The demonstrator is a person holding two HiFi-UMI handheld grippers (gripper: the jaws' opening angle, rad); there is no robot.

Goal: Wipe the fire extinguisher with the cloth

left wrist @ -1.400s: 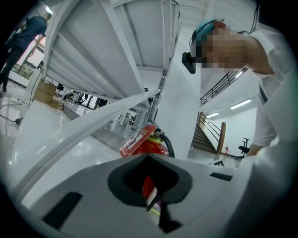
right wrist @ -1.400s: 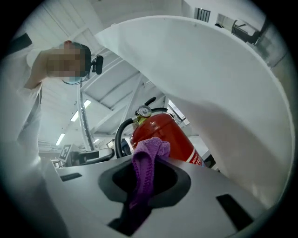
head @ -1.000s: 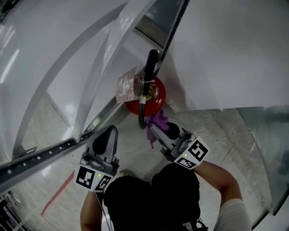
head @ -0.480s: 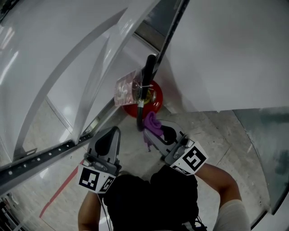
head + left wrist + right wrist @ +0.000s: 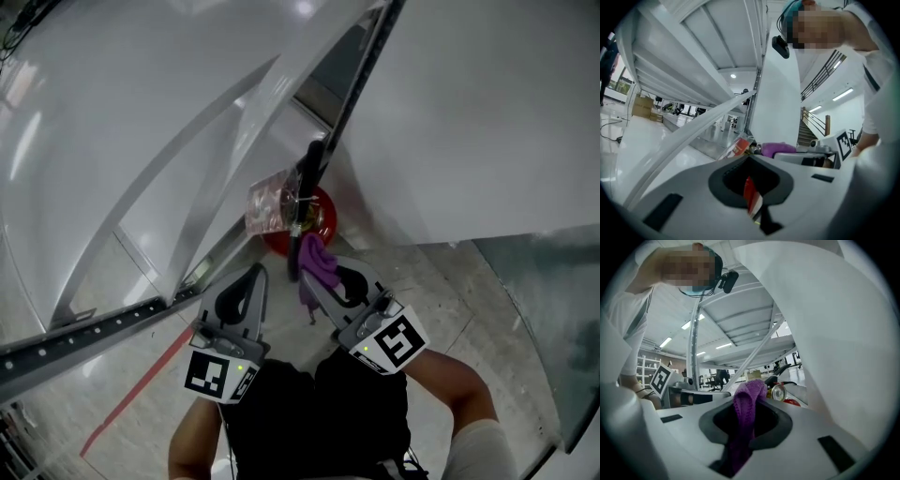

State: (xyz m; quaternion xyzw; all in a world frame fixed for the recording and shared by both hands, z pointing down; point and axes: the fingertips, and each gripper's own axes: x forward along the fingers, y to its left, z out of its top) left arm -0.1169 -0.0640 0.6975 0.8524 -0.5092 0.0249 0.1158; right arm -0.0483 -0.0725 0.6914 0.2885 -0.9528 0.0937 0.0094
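L gripper (image 5: 253,277) has shifted right, toward the work; jaws pressed together, empty. R gripper (image 5: 309,279) pinches purple cloth (image 5: 317,261). Upright fire extinguisher (image 5: 322,214) stands just beyond; R nearer.

Pretty bright overhead lighting, glare on the glossy white panels; both gripper views are fisheye-warped with dark vignetted corners.
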